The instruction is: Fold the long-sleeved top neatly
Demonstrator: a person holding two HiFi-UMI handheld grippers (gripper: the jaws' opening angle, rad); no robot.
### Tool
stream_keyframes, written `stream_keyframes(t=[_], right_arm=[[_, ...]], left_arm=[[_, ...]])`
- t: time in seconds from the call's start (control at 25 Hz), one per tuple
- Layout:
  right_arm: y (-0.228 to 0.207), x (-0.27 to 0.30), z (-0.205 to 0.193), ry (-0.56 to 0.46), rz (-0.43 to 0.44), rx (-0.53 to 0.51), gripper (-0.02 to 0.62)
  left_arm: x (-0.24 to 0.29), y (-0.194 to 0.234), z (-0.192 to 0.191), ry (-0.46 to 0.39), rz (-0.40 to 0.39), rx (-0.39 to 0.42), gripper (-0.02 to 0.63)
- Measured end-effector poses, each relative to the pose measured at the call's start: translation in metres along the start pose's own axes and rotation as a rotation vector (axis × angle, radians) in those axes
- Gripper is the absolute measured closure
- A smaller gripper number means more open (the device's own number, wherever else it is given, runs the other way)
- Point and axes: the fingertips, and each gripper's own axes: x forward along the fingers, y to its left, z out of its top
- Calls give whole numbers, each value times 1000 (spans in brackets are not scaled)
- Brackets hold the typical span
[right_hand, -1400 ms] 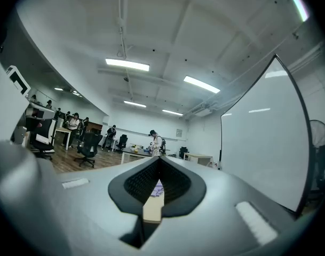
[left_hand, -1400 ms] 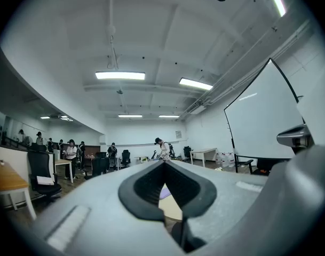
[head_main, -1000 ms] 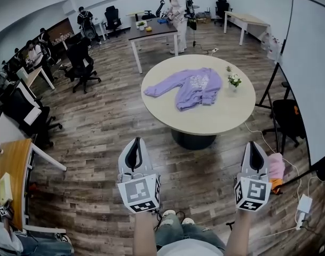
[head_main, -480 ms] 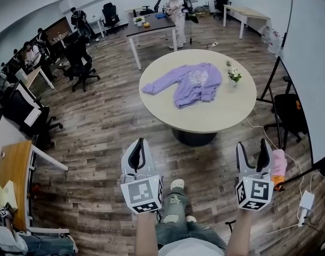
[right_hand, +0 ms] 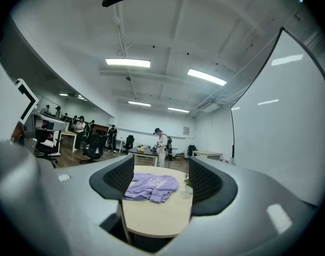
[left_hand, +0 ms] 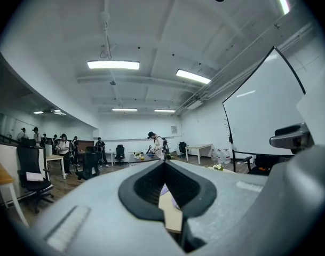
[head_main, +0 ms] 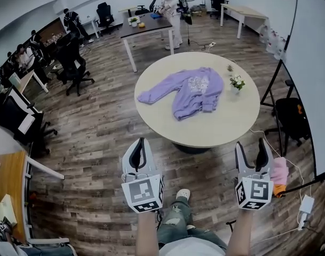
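Short of the worktop, nothing grasped yet.
The purple top (head_main: pixel 190 89) lies rumpled on the round worktop (head_main: pixel 215 135), one sleeve flung left, well beyond both tools. The left tool (head_main: pixel 141 142) has its jaws together. The right tool (head_main: pixel 252 144) has just spread its jaws, nothing between them, likely readied to pinch the cloth once within reach.

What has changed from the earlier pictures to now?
The right gripper has just been opening its jaws, and nothing is between them. The person stepped a little closer to the round table. The left gripper stays shut, and the purple top still lies crumpled on the table, untouched.
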Motion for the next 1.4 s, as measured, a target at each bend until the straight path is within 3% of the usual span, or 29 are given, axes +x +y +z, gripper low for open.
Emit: stream_keyframes(t=[0.64, 1.12, 1.4], right_arm=[[-6, 183, -3, 34, -74, 11, 303], [-9, 243, -33, 114, -75, 10, 314], [-27, 283, -55, 169, -59, 5, 328]], left_arm=[[204, 28, 0, 1, -88, -2, 606], [267, 28, -33, 66, -113, -13, 606], [305, 23, -49, 97, -85, 1, 606]])
